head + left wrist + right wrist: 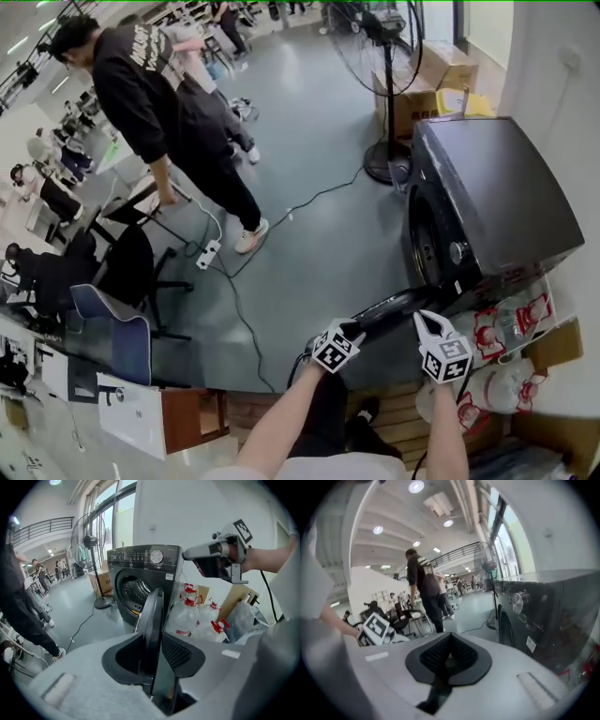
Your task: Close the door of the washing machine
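Both tongs are narrow. The left tongs (153, 641) are clamped on the free edge of the door (152, 611), and the right tongs (449, 639) are pressed together with nothing between them, held just beside the left pair.

That door belongs to the one washing machine (497, 202). It stands swung wide open, sticking out from the machine's front toward the person. Behind it the round drum (133, 592) is uncovered, and only its dotted metal wall shows inside.

Clear plastic jugs (190, 616) are crowded against the machine's side. The left gripper view shows four red caps, but whether the jugs hold anything cannot be told. Two cardboard boxes (441, 66) are stacked past the machine, closed, with their contents hidden. One tall fan (380, 56) stands in front of the boxes, and one person in dark clothes (150, 84) stands well apart on the grey floor.
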Demonstrator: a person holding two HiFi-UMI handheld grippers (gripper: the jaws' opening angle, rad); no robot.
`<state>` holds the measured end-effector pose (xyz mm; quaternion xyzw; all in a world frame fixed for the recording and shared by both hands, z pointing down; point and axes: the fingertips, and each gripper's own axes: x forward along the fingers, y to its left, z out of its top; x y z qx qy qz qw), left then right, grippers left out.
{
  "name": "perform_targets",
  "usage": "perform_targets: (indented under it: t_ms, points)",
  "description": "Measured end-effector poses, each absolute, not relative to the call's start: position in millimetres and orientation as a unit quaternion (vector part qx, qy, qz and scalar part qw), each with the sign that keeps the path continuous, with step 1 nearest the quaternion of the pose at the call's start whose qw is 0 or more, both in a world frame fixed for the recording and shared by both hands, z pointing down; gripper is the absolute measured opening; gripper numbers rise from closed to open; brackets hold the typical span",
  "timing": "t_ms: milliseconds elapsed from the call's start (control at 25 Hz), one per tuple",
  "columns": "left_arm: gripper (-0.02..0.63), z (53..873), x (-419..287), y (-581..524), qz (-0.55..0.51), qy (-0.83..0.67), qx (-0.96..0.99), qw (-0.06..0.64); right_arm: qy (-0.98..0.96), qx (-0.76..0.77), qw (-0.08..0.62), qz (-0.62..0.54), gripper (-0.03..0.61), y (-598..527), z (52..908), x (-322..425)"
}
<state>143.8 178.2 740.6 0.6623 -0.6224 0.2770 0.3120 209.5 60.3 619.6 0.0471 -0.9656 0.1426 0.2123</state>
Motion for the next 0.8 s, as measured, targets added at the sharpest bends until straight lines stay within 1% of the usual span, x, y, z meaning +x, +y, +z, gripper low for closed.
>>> perform_targets:
  t_ms: [40,80,280,360,520,680,760,800]
  points:
    - [0.129,741.8,145.7,177.4,0.275,-0.621,0.663,0.314,-0.965,0.051,0.201,0.158,0.001,54.5,617.0,204.2]
    - [0.13,742.0,146.5,176.6,0.272,-0.62,0.665,0.315,-0.966,0.04,0.204,0.153,0.002,54.6,617.8,197.3]
    - [0.132,737.8,143.9,182.2,0.263,-0.61,0.674,0.323,-0.946,-0.126,0.297,-0.011,0.002,94.4,645.7,165.1]
    - [0.133,736.9,142.0,183.7,0.257,-0.611,0.674,0.326,-0.93,-0.18,0.316,-0.049,0.003,103.1,654.7,159.1]
    - [0.132,736.9,137.9,183.6,0.25,-0.615,0.674,0.326,-0.905,-0.252,0.33,-0.086,0.003,110.2,663.4,150.0]
    - [0.133,736.5,130.6,180.1,0.239,-0.61,0.686,0.318,-0.874,-0.314,0.343,-0.139,0.043,123.1,669.0,147.3]
    - [0.132,736.9,131.1,180.8,0.24,-0.602,0.691,0.32,-0.862,-0.333,0.352,-0.15,0.114,127.0,676.1,150.0]
    - [0.132,737.0,131.4,181.2,0.24,-0.598,0.694,0.321,-0.857,-0.34,0.356,-0.154,0.131,128.4,679.8,151.6]
